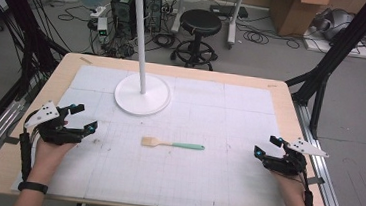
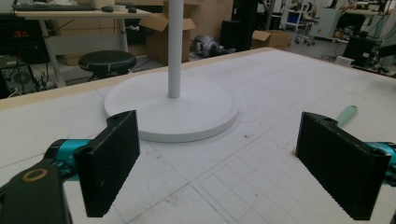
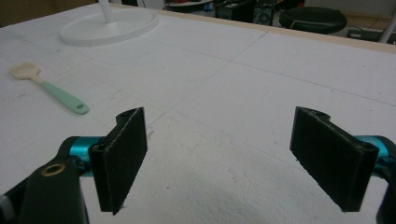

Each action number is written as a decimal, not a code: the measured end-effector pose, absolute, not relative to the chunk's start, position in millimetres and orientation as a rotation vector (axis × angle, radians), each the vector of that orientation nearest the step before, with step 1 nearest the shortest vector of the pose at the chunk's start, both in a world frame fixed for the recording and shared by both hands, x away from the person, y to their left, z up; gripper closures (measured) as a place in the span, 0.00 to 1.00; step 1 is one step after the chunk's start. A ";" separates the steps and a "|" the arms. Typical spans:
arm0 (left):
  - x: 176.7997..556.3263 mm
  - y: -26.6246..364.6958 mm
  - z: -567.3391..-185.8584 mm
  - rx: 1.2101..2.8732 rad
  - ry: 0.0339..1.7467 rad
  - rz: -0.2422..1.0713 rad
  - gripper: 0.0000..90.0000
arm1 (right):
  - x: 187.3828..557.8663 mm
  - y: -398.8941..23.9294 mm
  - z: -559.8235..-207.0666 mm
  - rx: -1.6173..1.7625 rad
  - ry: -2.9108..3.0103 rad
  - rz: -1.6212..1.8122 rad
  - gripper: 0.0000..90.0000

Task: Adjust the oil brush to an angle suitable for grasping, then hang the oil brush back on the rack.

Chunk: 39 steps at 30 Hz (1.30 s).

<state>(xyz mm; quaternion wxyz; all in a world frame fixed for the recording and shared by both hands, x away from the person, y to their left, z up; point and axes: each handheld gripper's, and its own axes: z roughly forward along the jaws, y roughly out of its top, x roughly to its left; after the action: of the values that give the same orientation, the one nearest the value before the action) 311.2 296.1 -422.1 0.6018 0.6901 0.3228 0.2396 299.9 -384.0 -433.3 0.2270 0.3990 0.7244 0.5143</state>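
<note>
A small spatula [image 1: 171, 144] with a cream head and a mint-green handle lies flat near the middle of the white gridded mat [image 1: 200, 170]. In the right gripper view the spatula [image 3: 49, 90] lies far to the left; in the left gripper view its handle tip [image 2: 346, 115] peeks out past the right jaw. A white stand [image 1: 142, 93] with a round base and a tall pole rises behind it, and the stand [image 2: 172, 107] sits ahead of the left jaws. My left gripper [image 1: 85, 117] rests open at the mat's left side. My right gripper [image 1: 266, 145] rests open at the right side. Both hold nothing.
The wooden table [image 1: 291, 107] edges frame the mat. Beyond the far edge stand a black stool [image 1: 199, 33], computer gear with cables [image 1: 123, 17] and cardboard boxes [image 1: 299, 10]. Black frame posts [image 1: 338, 51] stand at the table's right and left.
</note>
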 end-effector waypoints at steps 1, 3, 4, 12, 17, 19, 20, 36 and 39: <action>311.3 295.9 -422.1 1.596 0.747 0.555 0.16 | 299.9 -383.9 -433.3 1.098 1.994 1.418 0.20; 311.6 296.1 -421.9 1.581 0.748 0.549 0.16 | 299.4 -383.2 -433.1 1.095 1.998 1.415 0.20; 311.6 296.3 -421.7 1.577 0.747 0.547 0.16 | 299.7 -383.1 -433.2 1.087 2.001 1.411 0.20; 310.3 298.6 -420.1 1.564 0.749 0.562 0.16 | 299.4 -382.1 -433.1 1.090 2.004 1.416 0.20; 310.8 297.5 -421.0 1.578 0.750 0.561 0.16 | 299.9 -383.0 -433.3 1.090 2.003 1.419 0.20; 311.0 297.1 -421.1 1.582 0.746 0.567 0.16 | 300.1 -382.9 -433.4 1.083 2.006 1.417 0.20; 310.9 296.7 -421.0 1.580 0.748 0.568 0.16 | 299.9 -382.7 -433.3 1.086 2.007 1.419 0.20; 318.8 267.9 -402.0 1.640 0.647 0.485 0.13 | 297.7 -384.3 -432.1 1.095 2.003 1.424 0.20; 323.2 256.5 -395.6 1.668 0.626 0.460 0.13 | 297.6 -383.9 -432.1 1.087 2.004 1.424 0.20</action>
<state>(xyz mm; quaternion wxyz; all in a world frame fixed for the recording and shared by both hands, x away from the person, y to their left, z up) 323.2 256.5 -395.6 0.6058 0.7212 0.2709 0.1987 297.6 -383.9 -432.1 0.2249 0.3940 0.7264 0.5162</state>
